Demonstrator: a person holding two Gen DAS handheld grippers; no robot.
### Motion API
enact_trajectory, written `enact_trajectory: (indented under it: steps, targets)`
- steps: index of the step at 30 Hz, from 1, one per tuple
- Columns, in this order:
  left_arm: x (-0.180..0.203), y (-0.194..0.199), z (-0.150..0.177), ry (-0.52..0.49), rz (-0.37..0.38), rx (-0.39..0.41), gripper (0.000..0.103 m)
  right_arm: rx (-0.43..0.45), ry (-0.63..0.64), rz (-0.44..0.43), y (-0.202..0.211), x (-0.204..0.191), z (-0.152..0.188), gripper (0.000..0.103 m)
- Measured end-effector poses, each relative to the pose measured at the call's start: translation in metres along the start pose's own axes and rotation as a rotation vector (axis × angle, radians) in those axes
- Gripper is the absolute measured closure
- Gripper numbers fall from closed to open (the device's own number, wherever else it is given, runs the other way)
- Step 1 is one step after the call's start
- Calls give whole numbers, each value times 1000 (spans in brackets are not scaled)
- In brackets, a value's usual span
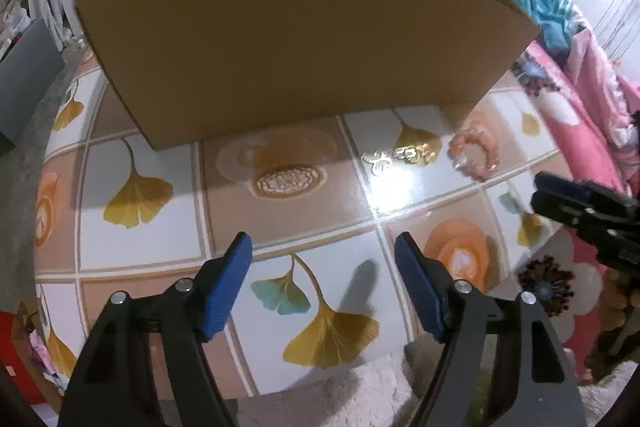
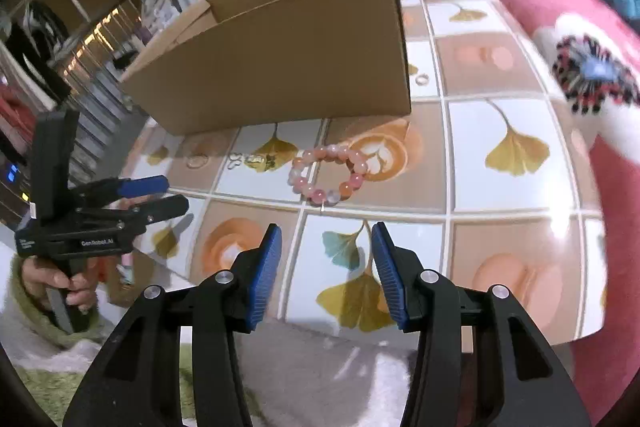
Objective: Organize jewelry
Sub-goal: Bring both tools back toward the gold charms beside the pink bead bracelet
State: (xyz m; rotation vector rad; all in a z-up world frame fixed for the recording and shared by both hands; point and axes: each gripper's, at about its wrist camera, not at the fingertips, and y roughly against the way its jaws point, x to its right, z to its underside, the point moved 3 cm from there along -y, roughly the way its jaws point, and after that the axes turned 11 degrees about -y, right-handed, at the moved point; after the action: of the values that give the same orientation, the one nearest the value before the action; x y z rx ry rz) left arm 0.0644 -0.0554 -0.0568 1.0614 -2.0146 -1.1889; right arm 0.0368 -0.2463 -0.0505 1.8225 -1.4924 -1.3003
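A round pink bead bracelet (image 2: 329, 175) lies on the glossy tile-patterned table (image 2: 512, 187), near a plain cardboard box (image 2: 280, 67); small gold pieces (image 2: 256, 161) lie left of it. Left gripper (image 1: 323, 283) and right gripper (image 2: 326, 267) hover, ribbed blue jaws released, empty.

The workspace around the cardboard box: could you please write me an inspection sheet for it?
Surface: glossy table, ginkgo-leaf and rose tile print.
Job's things: cardboard box, top open, at the back; pink bead bracelet and small gold pieces lying in front of it; a ring beside the box.
Clutter: nothing seen on the table.
Grippers: left gripper open, empty; right gripper open, empty, pointing toward the bracelet.
Cables: nothing seen.
Surroundings: pink floral blanket along the table's edge; shelves behind.
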Motion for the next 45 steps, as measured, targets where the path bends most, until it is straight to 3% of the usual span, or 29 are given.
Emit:
enact_trajectory:
  steps: [5, 10, 19, 22, 28, 37, 41, 45]
  targets:
    - [8, -6, -1, -12, -53, 7, 6, 22, 55, -20, -4, -13, -6, 66]
    - [19, -12, 4, -79, -148, 12, 5, 9, 111, -33, -22, -31, -8, 78]
    - [16, -13, 4, -73, -147, 30, 5, 12, 183, 54, -47, -41, -17, 83]
    - [18, -14, 5, -77, -145, 33, 5, 9, 223, 103, -53, -40, -17, 97]
    - [18, -14, 6, -79, -147, 34, 5, 38, 91, 100, -46, -9, -34, 97]
    - [18, -14, 6, -79, -147, 34, 5, 129, -66, -58, 4, 24, -42, 87]
    - [19, -15, 6, -79, -147, 36, 5, 79, -18, -110, 9, 16, -31, 65]
    - [20, -15, 7, -79, -148, 40, 5, -5, 51, -119, 1, 3, -14, 57]
